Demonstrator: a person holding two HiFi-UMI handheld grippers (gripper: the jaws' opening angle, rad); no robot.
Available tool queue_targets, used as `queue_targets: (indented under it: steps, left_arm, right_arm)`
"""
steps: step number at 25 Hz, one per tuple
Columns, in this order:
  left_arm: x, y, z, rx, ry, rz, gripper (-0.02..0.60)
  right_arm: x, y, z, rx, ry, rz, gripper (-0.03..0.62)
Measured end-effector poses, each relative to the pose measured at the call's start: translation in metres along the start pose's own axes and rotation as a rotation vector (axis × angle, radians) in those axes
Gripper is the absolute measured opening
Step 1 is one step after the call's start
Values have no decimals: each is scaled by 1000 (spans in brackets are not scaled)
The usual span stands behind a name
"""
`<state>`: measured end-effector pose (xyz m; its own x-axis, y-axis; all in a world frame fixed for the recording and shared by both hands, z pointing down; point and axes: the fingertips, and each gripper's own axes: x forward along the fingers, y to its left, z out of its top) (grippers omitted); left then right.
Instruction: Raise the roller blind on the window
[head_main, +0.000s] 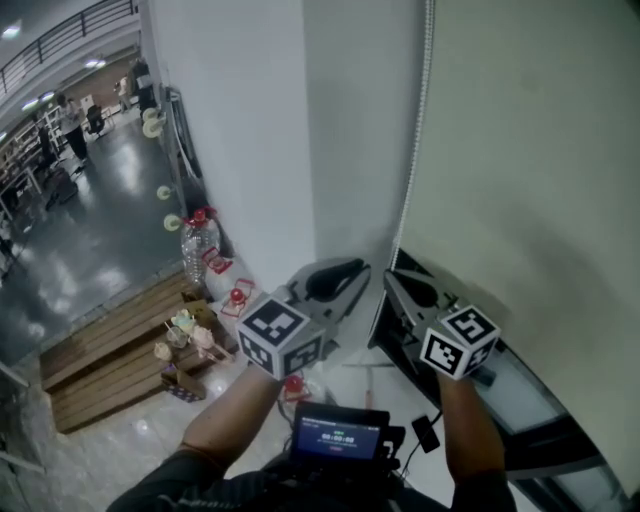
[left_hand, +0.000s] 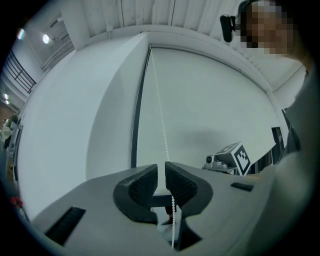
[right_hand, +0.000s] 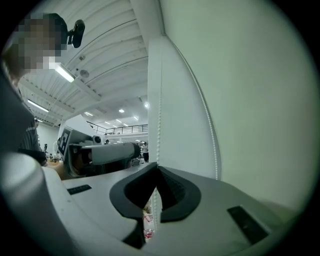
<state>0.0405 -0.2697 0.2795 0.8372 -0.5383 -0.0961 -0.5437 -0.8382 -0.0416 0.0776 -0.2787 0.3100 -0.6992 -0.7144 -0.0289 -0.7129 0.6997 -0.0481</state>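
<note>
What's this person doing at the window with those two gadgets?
A person stands at a window and holds a two-jaw gripper in each hand to work the bead chain of the roller blind. The right gripper is shut on the chain. The left gripper has its jaws slightly apart, with the chain running through the gap. The blind hangs low, and only a strip of window shows beneath it.

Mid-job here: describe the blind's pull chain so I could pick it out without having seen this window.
Find the pale roller blind filling the right of the head view. Down its left edge, beside the white wall, hangs the bead chain. It is a thin dotted white line of tiny beads, unlike the solid dark frame strip next to it.
</note>
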Motion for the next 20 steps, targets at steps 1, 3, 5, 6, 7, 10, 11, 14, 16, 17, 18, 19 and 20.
queue_targets:
  steps: [1, 3, 5, 6, 7, 10, 11, 14, 16, 17, 18, 19, 20]
  left_arm:
    - [4, -2, 4, 5, -2, -10, 43]
    - [13, -2, 11, 16, -6, -24, 44]
    - [21, 0, 21, 26, -23, -39, 44]
    - [25, 1, 26, 29, -31, -49, 44]
    - [29, 2, 30, 30, -33, -59, 44]
    - [38, 3, 32, 42, -11, -83, 44]
    - [39, 2, 32, 46, -3, -91, 44]
    - [39, 2, 33, 25, -13, -102, 44]
    - [39, 2, 36, 0, -31, -103, 44]
    - [41, 2, 37, -1, -33, -104, 44]
    - [43, 1, 36, 3, -28, -110, 44]
    - [46, 0, 35, 10, -20, -119, 44]
    - [48, -2, 33, 15, -13, -129, 44]
  right_arm:
    - [1, 1, 0, -1, 2, 2, 15]
    - [4, 3, 0, 2, 0, 13, 15]
    - [8, 7, -2, 3, 2, 21, 15]
    - [9, 8, -2, 3, 5, 23, 15]
    - [11, 9, -3, 3, 8, 25, 15]
    - [14, 9, -5, 5, 10, 31, 15]
    - [13, 9, -5, 11, 11, 31, 15]
    - [13, 6, -5, 17, 13, 33, 15]
    - [13, 5, -4, 23, 13, 35, 15]
    - [13, 6, -4, 27, 12, 41, 15]
    - [14, 6, -4, 27, 11, 49, 15]
    - [15, 7, -4, 26, 11, 55, 15]
    - [17, 9, -4, 25, 12, 58, 15]
